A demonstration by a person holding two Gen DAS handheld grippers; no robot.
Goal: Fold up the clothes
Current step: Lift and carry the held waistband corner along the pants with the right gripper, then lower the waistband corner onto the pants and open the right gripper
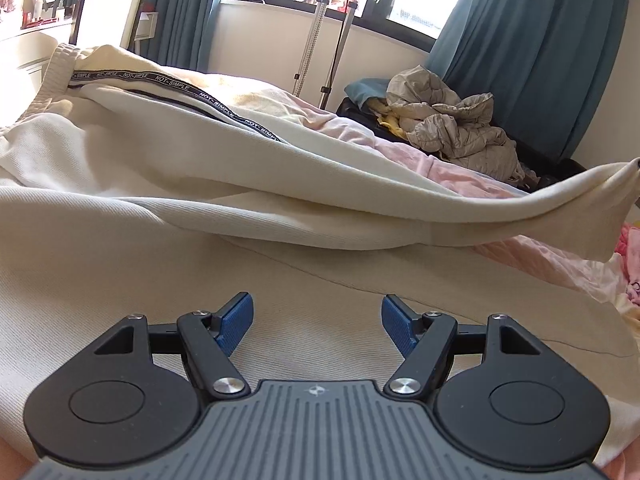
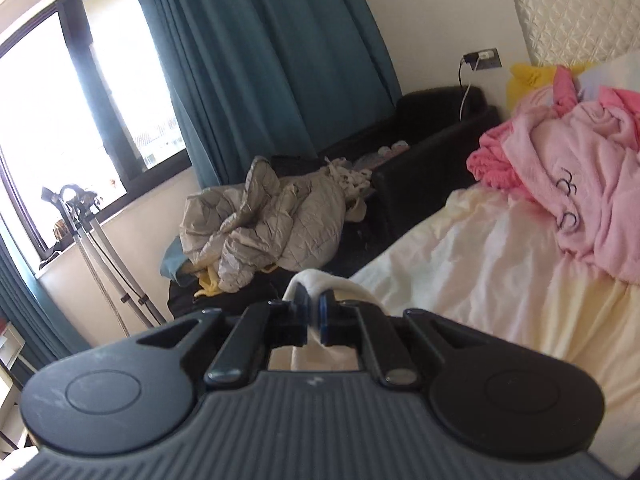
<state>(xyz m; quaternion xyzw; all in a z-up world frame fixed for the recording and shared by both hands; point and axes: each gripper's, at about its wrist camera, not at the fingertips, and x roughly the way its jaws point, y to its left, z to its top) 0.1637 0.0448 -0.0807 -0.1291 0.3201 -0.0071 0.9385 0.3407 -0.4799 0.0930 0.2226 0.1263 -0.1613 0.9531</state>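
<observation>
Cream trousers (image 1: pixel 168 168) with a black lettered side stripe (image 1: pixel 176 90) lie spread across the bed. One leg end (image 1: pixel 600 200) is lifted off the bed at the right edge of the left wrist view. My left gripper (image 1: pixel 318 320) hovers low over the cream cloth, open, with nothing between its blue pads (image 1: pixel 236 322). In the right wrist view my right gripper (image 2: pixel 314 312) is shut on a fold of the cream trouser fabric (image 2: pixel 316 280), which bulges above the fingertips and is held up above the bed.
A pale pink and cream bedsheet (image 2: pixel 500 264) covers the bed. Pink clothes (image 2: pixel 580 184) are piled near the headboard. A grey quilted jacket (image 2: pixel 260 220) lies on a black sofa (image 2: pixel 432 136) beside the bed. Teal curtains (image 1: pixel 532 40), a window and a metal stand (image 1: pixel 320 40) are behind.
</observation>
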